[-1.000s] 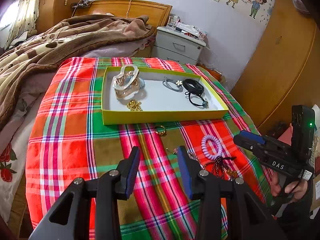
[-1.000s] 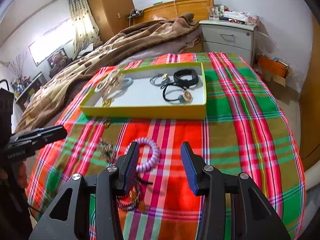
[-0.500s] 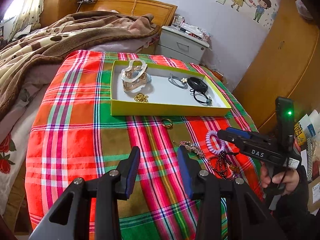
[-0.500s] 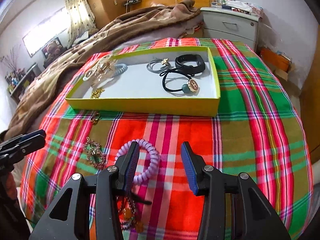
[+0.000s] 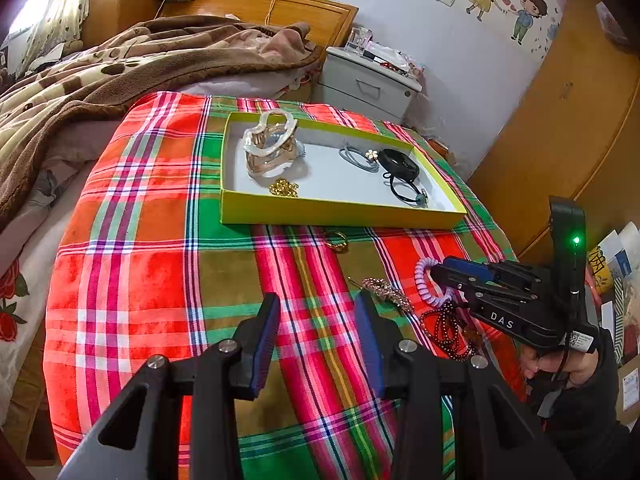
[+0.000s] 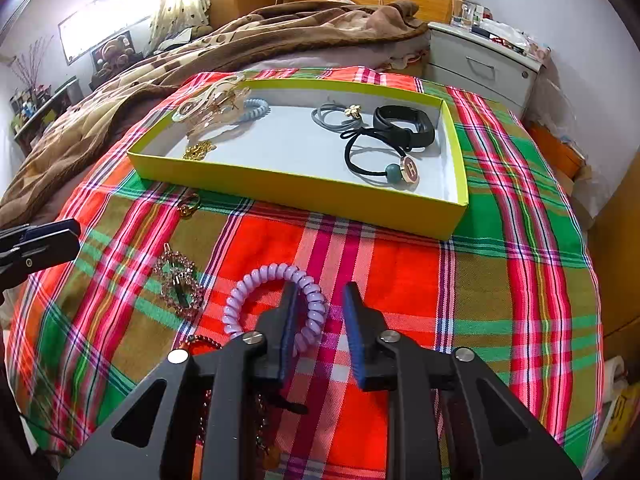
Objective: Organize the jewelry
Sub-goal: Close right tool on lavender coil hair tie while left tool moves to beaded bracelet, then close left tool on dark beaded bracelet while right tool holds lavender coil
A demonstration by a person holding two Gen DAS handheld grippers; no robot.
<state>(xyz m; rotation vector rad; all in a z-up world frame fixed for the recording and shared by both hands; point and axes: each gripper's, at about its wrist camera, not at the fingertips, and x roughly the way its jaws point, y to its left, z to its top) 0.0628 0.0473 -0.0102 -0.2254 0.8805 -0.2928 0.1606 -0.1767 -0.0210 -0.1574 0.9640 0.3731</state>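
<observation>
Since 1 s ago the right gripper [image 6: 320, 304] has dropped lower & narrowed, jaws apart, straddling the rim of the purple coil hair tie [image 6: 276, 300] near the plaid cloth's [image 6: 500, 300] front edge; not clenched yet. Left gripper [image 5: 316, 320] hangs released over the cloth. Farther back: crystal brooch [image 6: 176, 276], gold ring [image 6: 188, 206], then yellow tray [image 6: 300, 188] w/ hair ties.

Plaid cloth [image 6: 400, 280], brown blanket [image 5: 120, 68], grey nightstand [image 5: 368, 84], wall sticker [image 5: 508, 0].
</observation>
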